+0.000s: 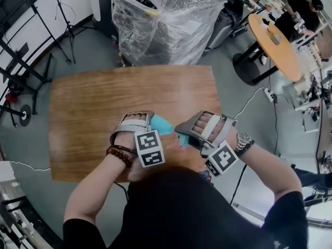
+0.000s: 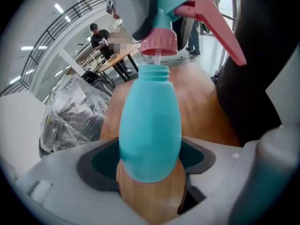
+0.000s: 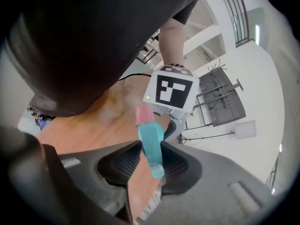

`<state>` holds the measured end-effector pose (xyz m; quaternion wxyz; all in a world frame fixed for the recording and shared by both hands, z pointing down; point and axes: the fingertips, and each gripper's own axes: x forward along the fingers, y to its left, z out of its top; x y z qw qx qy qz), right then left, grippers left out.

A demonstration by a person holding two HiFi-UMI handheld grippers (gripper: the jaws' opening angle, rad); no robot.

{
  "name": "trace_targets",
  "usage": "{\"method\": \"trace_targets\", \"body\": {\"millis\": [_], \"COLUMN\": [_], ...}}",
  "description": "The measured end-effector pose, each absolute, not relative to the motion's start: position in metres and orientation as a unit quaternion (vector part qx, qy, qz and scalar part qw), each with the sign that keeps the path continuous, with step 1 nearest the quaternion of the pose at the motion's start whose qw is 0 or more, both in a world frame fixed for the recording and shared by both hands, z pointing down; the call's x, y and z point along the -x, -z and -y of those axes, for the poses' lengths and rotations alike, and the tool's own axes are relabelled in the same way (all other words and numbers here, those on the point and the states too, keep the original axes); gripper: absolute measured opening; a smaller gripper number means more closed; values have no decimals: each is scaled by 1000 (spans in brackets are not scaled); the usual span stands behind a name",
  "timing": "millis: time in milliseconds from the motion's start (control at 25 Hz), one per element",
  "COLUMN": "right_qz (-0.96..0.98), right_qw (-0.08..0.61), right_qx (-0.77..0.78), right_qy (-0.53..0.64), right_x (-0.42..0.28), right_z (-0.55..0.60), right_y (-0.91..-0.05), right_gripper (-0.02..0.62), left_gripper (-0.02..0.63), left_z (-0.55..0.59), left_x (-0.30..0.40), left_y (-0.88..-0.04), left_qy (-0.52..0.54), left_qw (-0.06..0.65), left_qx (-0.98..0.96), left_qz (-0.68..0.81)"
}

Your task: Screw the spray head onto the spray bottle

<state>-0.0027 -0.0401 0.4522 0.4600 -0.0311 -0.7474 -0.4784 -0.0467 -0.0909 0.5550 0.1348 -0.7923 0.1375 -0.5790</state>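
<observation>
In the head view, both grippers are held close together over the front edge of the wooden table point(image 1: 104, 102). My left gripper point(image 1: 151, 125) is shut on the teal spray bottle point(image 1: 162, 124). In the left gripper view, the bottle point(image 2: 150, 125) points away from the jaws, its threaded neck point(image 2: 154, 72) bare. The spray head's pink collar point(image 2: 159, 44) hangs just above the neck with its tube reaching into it, and the pink trigger point(image 2: 220, 27) points right. My right gripper point(image 3: 150, 156) is shut on the teal spray head point(image 3: 151, 144), with the pink collar point(image 3: 143, 114) beyond it.
A plastic-wrapped stack point(image 1: 166, 19) stands behind the table. A round orange table point(image 1: 275, 45) with a person point(image 1: 301, 12) beside it is at the back right. Black stands point(image 1: 21, 66) line the left. A cable point(image 1: 254, 100) lies on the floor at right.
</observation>
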Motion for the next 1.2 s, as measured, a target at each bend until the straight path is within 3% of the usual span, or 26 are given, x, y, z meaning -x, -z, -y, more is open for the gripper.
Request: {"method": "trace_targets", "body": {"millis": [480, 1200], "right_qz": [695, 686], "right_qw": [422, 386], "right_qx": [69, 81], "right_qy": [578, 611], "right_x": [7, 6], "right_z": [27, 18], "right_y": [-450, -449], "right_gripper": [121, 121], "left_gripper": [405, 405], "left_z": [76, 66], "left_x": [39, 35], "left_y": [-550, -542], "left_qy": [582, 564], "left_qw": [146, 153], "left_qx": [794, 809], "left_qz": [-95, -64]}}
